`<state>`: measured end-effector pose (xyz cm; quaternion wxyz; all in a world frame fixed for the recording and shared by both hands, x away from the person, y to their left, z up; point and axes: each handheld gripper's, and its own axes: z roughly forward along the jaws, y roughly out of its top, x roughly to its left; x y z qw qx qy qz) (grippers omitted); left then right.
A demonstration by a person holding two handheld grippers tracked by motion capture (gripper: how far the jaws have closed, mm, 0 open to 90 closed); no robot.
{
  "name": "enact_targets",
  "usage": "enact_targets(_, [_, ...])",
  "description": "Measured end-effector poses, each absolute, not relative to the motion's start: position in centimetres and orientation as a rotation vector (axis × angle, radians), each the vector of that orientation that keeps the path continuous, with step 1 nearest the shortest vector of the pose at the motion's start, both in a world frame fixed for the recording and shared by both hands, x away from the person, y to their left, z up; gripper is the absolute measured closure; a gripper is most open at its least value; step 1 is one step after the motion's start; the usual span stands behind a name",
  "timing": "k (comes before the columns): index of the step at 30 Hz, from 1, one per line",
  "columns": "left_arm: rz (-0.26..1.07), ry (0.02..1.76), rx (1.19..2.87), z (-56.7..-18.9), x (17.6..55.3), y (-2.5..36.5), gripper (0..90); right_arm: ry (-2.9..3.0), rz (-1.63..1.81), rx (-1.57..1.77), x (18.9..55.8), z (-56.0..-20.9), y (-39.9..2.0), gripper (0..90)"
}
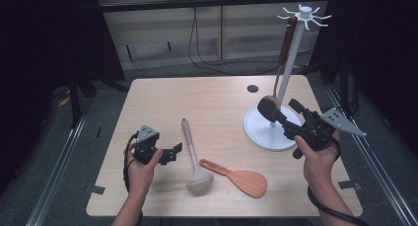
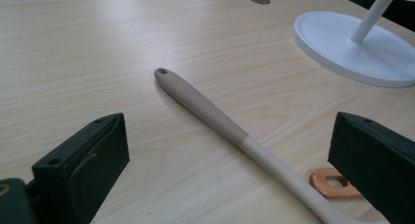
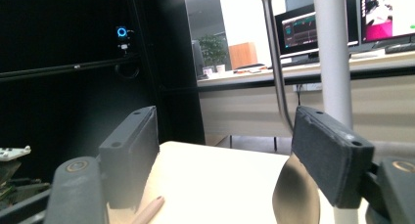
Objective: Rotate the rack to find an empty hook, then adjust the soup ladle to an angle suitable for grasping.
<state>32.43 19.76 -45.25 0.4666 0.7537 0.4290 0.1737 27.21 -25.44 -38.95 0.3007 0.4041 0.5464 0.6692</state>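
Fingers of the right gripper [image 1: 281, 113] are spread wide and released, with nothing pressed between them. In the right gripper view the dark bowl of a hanging spoon [image 3: 295, 194] is seen in the gap, just beside the right finger [image 3: 330, 153]; whether it is touched cannot be told. The spoon [image 1: 283, 63] is hung by its brown handle from the white rack [image 1: 294, 48], whose round base [image 1: 261, 132] is set at about 3 o'clock on the counter [image 1: 217, 102], close to the right edge.

Fingers of the left gripper [image 1: 172, 153] are likewise spread apart and empty, held at about 8 o'clock on the counter and pointed toward 3 o'clock. In the left gripper view a beige ladle [image 2: 210, 111] is seen lying flat between the two fingers [image 2: 95, 158], untouched by either. Its bowl [image 1: 199, 180] is pointed toward 6 o'clock, near the front edge. A wooden spatula [image 1: 239, 176] is laid just beside it, at about 5 o'clock.

Open room is left across the far half of the counter, from 9 o'clock to 12 o'clock, apart from a small dark hole [image 1: 252, 88] near the far edge.
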Motion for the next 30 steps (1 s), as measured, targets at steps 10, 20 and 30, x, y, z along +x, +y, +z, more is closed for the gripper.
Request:
enact_targets(10, [0.422, 1.054, 1.859, -45.5, 32.4, 19.8, 1.3, 1.526, 1.736, 1.089, 26.7, -40.9, -25.0, 15.0])
enact_targets(20, [0.408, 1.055, 1.873, -45.7, 32.4, 19.4, 1.2, 1.606, 1.689, 1.121, 26.6, -42.2, -25.2, 9.4])
enact_targets(30, [0.295, 1.162, 1.87, -46.5, 33.2, 18.6, 1.2, 1.62, 1.674, 1.125, 26.6, -42.4, -25.3, 9.5])
